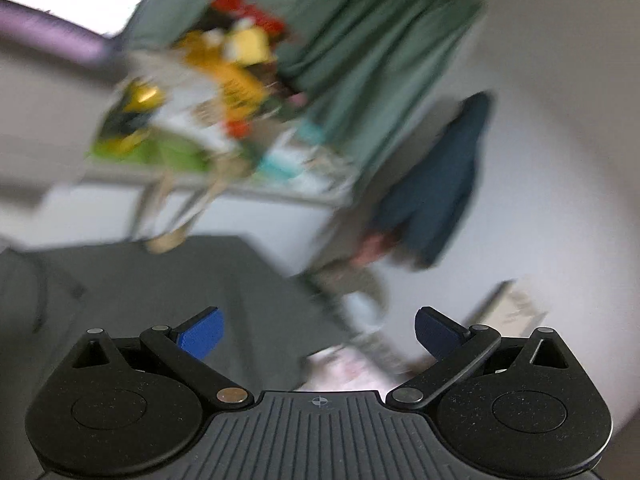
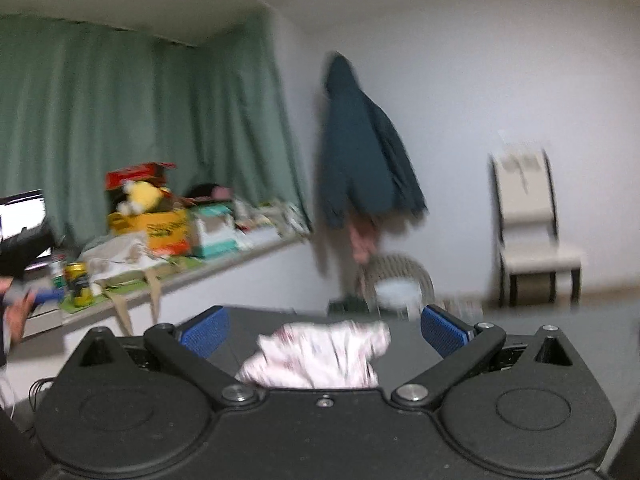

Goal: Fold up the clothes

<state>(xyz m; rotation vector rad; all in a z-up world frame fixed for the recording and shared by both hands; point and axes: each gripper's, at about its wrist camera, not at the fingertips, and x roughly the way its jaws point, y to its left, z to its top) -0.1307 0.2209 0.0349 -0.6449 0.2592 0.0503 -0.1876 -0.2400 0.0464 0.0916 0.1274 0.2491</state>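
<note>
Only right wrist view shows chair [image 2: 532, 224]; both grippers' fingers [image 1: 202, 338] [image 2: 442, 334] spread, empty, above crumpled garment [image 2: 320, 354].

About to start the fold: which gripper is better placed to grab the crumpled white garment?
Right. The right gripper is open and faces the white garment squarely on the dark table. The left gripper, also open, is tilted; the cloth lies off-centre there.

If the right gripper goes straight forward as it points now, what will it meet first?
Most likely the crumpled white patterned garment, which lies on the dark table just ahead of the open right gripper, between its blue pads. The blur makes depth uncertain, so the gripper might pass slightly above it.
</note>
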